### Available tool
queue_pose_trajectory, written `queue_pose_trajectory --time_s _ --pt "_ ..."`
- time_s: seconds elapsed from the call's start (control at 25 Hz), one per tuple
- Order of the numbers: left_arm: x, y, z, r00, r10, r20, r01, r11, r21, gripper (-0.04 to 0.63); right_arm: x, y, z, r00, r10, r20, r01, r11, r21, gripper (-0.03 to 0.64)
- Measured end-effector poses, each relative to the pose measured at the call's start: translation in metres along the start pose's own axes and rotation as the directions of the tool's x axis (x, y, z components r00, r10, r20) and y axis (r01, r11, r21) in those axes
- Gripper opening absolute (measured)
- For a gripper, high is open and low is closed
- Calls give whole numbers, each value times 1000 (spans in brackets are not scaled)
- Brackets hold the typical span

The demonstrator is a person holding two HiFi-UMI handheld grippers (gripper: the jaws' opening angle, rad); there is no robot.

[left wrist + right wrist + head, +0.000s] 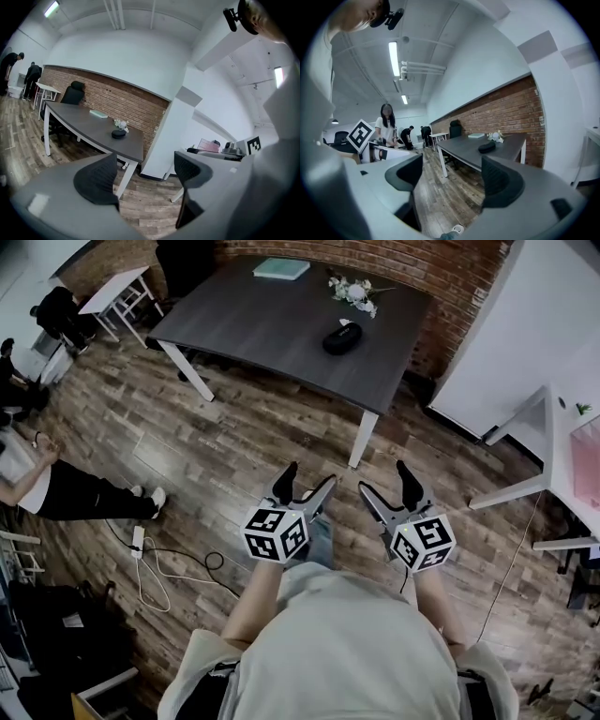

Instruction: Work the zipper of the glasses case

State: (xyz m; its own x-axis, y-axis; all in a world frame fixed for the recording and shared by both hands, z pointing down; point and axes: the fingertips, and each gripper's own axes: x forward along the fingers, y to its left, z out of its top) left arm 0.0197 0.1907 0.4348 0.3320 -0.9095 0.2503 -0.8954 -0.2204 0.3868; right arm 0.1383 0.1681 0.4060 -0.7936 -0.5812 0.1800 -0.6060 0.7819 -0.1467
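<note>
black pads on grey plastic: the left hand-held gripper [307,479] and the right hand-held gripper [384,480] are held side by side, close in front of the person's body, over the plank floor [234,446]. each gripper's own view shows its jaws spread with only floor and room between them, so both are released and carry nothing. they point ahead at the worktop [262,324], probably because the person stands well apart from it and is lining up to approach.

the dark worktop stands on white legs against a brick wall. the case [342,337], black and oval, lies toward the worktop's right end, nearer the front right corner than the left edge. it is too small here to tell whether the zipper is open or shut. beyond it, near the back right corner, sit the flowers [354,290]. a pale notebook [281,269] lies at the back edge, further left.

the task looks not yet begun. the case lies apart from the other things, which should leave room for one hand-held gripper to steady it while the other pinches the pull.
</note>
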Motion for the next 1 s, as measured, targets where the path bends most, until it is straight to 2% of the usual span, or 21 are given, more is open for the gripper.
queue_pose_trajectory --time_s 0.28,0.64,1.0 --pt "73 69 50 999 -20 -28 20 1000 -3 367 97 -43 28 1000 -21 -10 21 1000 2 365" --pt "161 148 125 994 -88 -64 90 995 43 367 219 -94 77 997 -68 24 68 998 -10 365" --pt "237 203 158 982 -151 -112 153 988 13 367 291 -141 95 990 -137 30 137 991 3 365"
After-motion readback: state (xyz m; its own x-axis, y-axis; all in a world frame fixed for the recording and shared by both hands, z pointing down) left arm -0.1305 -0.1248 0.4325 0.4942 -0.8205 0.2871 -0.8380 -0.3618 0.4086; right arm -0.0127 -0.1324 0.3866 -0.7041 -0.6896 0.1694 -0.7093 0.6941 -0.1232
